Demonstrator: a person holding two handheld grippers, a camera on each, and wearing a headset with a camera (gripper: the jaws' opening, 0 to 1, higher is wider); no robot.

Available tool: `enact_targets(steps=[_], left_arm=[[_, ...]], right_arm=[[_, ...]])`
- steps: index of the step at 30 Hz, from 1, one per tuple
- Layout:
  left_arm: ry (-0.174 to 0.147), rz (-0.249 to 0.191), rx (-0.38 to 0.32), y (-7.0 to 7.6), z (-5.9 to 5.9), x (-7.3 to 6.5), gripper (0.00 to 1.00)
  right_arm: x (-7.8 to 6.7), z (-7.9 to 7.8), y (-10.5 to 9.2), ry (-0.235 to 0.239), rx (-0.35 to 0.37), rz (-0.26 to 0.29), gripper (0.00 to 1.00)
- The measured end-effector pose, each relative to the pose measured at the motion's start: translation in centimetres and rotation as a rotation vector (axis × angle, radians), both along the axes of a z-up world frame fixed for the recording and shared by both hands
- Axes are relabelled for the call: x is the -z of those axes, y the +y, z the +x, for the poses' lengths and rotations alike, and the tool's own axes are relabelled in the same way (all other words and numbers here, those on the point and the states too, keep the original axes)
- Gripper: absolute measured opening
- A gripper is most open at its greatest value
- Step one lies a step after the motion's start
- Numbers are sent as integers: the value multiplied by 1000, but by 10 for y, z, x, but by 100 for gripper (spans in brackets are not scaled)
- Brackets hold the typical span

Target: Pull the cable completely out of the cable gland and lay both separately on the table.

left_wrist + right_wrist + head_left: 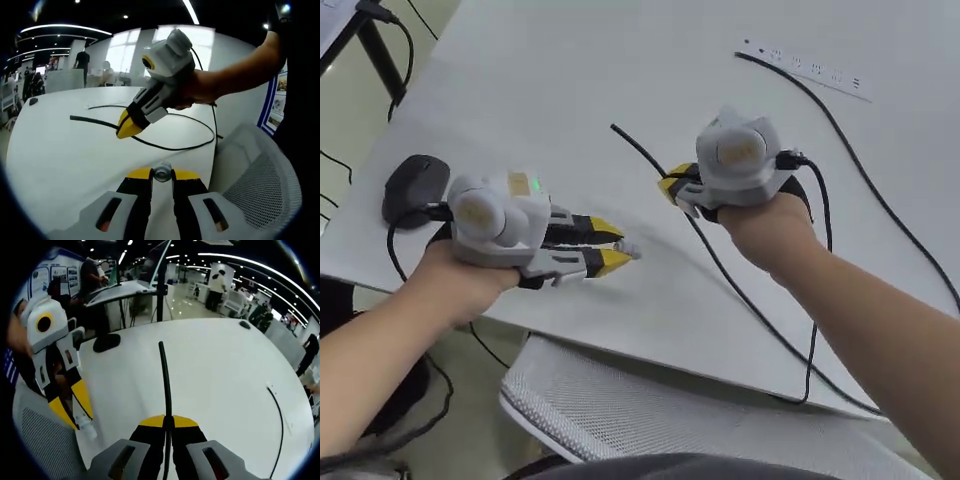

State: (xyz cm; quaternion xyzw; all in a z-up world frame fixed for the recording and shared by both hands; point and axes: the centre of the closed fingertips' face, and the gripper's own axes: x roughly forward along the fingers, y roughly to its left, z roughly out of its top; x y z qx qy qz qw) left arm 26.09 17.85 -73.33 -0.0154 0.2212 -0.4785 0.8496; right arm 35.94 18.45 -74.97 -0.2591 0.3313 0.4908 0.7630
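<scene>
Pinching gland shut in left gripper, clamping cable in right gripper. Held well apart, likely for laying each separately on table.

Small pale grey plastic cable gland sits pinched at the yellow tips of the left gripper. Well apart from it, the thin black cable is clamped in the right gripper. Its loose end points straight ahead over the white table, the rest trailing back toward the near edge.
</scene>
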Motion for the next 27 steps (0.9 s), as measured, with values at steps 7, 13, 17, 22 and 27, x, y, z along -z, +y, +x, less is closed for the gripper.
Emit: enact_targets(steps=[7,13,17,22,27], left_arm=[[12,-3,-19,5,2,15,15],[32,-6,-28,7,0,31,15],[44,4,-31,9,3,41,15],[53,9,-47,13,8,50,15],[55,29,-49,17,9,56,15]], right_arm=[[19,-6,26,12,-81,-40,0],[35,-13,42,27,-138,-73,0],[43,-16,49,36,-164,-91,0],[54,-22,56,51,-196,-112,0],[62,-25,59,63,-209,-120,0]])
